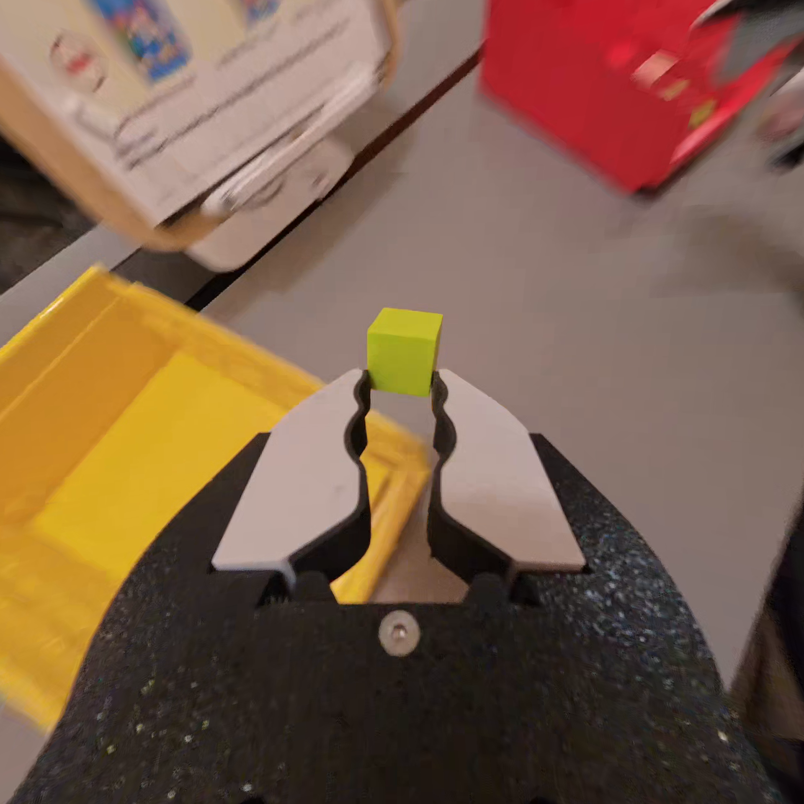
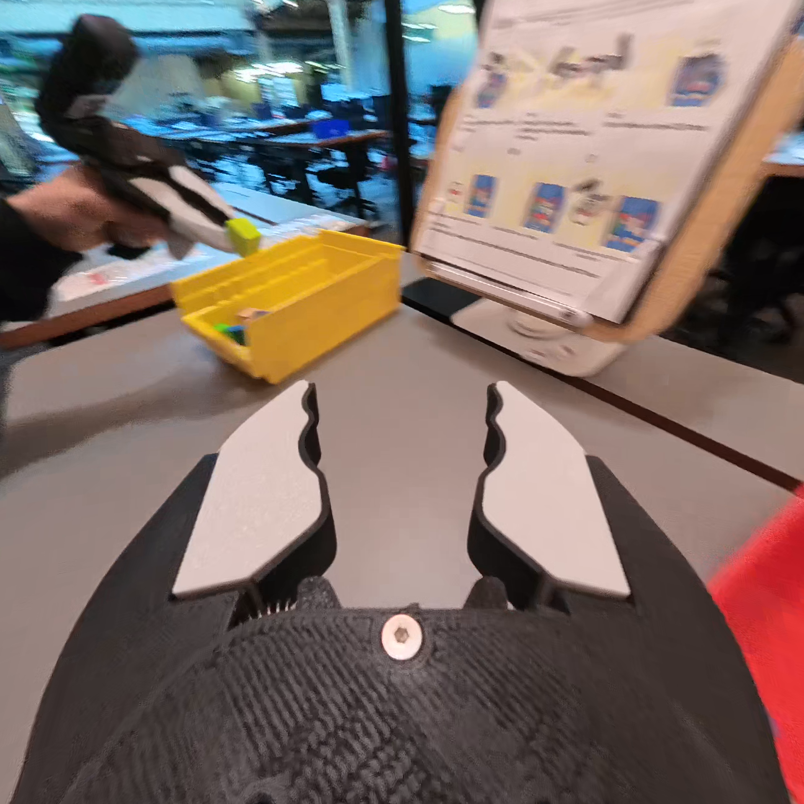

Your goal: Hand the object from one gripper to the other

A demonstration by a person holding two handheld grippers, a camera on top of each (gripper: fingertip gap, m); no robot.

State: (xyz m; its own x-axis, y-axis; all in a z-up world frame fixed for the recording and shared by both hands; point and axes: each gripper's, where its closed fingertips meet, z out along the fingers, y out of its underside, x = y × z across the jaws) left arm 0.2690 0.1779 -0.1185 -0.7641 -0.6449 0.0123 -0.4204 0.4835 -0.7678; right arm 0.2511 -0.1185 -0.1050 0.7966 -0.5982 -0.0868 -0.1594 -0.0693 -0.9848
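Up above the grey table (image 1: 565, 304), the left gripper (image 1: 400, 383) holds a small lime-green cube (image 1: 402, 352). Its two fingertips (image 1: 348, 383) press on the cube's left and right sides, down near the bottom edge. Most of the cube sticks out past the tips, so its top and front are bare. The cube hangs in the air beside the yellow bin (image 1: 108, 413), not in it.

The right gripper (image 2: 400, 391) is well apart from the cube. Its claw is spread wide, and only the table shows between its fingers (image 2: 269, 457). From that side, the left gripper (image 2: 217, 230) can be seen far off to the left, held in a hand (image 2: 87, 217), with the cube (image 2: 243, 235) at its tip above the bin (image 2: 304, 304). A few small coloured things lie in the bin. A white stand with a printed sheet (image 2: 587, 152) and a red box (image 1: 609, 87) are also on the table.

The cube looks light and hard, with smooth flat sides. It likely will not bend or squash. Smooth sides can slip, so a firm squeeze seems wise. The best spot for the right gripper looks like the bare part that sticks out, on two flat sides facing each other. The corners would be a poor spot, since the cube could twist out.
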